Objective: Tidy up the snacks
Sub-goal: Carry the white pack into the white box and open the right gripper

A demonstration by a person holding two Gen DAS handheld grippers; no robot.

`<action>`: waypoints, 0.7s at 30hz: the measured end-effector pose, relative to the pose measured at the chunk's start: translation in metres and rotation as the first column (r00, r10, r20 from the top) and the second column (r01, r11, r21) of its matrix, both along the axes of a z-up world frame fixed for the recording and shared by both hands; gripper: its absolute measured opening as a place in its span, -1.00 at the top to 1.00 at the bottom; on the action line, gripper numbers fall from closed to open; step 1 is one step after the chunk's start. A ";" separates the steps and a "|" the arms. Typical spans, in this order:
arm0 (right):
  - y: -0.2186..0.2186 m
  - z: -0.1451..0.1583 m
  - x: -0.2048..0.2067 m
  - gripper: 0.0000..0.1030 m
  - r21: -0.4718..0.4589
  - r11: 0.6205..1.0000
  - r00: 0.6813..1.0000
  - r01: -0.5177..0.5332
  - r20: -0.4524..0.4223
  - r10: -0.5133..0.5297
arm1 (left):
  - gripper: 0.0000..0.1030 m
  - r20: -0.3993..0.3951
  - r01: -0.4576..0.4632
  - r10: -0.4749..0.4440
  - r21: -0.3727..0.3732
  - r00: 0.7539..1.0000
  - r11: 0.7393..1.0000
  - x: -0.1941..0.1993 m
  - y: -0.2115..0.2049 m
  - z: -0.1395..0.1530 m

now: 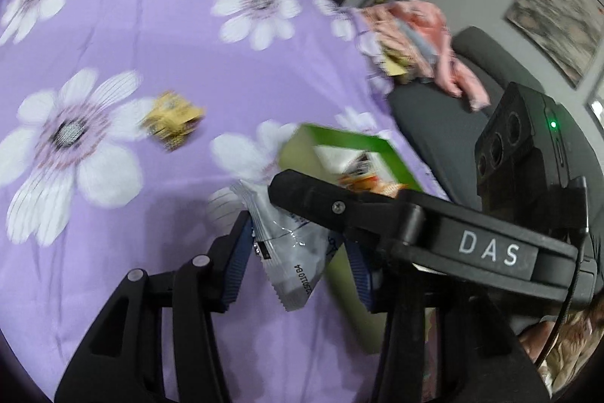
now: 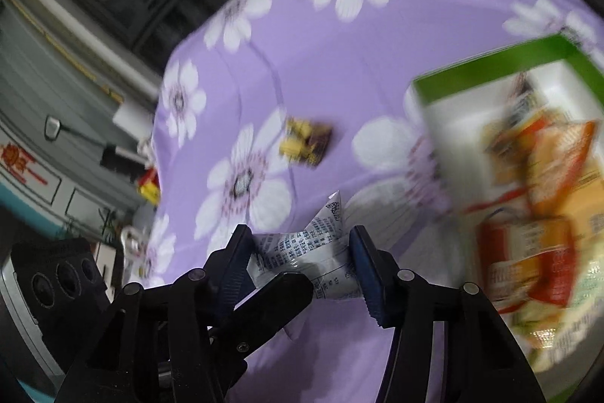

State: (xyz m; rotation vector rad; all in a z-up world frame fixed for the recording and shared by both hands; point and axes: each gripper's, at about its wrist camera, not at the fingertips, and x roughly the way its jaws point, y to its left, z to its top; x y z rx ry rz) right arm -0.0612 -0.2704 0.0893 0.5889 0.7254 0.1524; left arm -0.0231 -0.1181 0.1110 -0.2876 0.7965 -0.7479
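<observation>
A small wrapped snack [image 2: 306, 141] lies on the bedspread [image 2: 309, 55]; the box [image 2: 490, 63] of packets [image 2: 547, 176] sits to its right.

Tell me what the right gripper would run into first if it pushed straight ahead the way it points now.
Most likely the purple flowered cloth: the right gripper, shut on a silver packet, aims down at bare fabric. The yellow-brown snack lies near that line, but depth is unclear.

Your two wrist cameras look steeply down along their fingers, close over the purple floral cloth [image 1: 158, 36]; both share the green-rimmed box [image 2: 490, 67] and yellow snack [image 1: 171, 119].
</observation>
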 end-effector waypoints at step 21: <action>-0.141 -0.005 -0.070 -0.09 0.111 0.913 0.920 0.392 -0.038 -0.390 | 0.09 -0.106 0.300 -0.297 0.013 0.949 0.954 -0.001 -0.144 0.001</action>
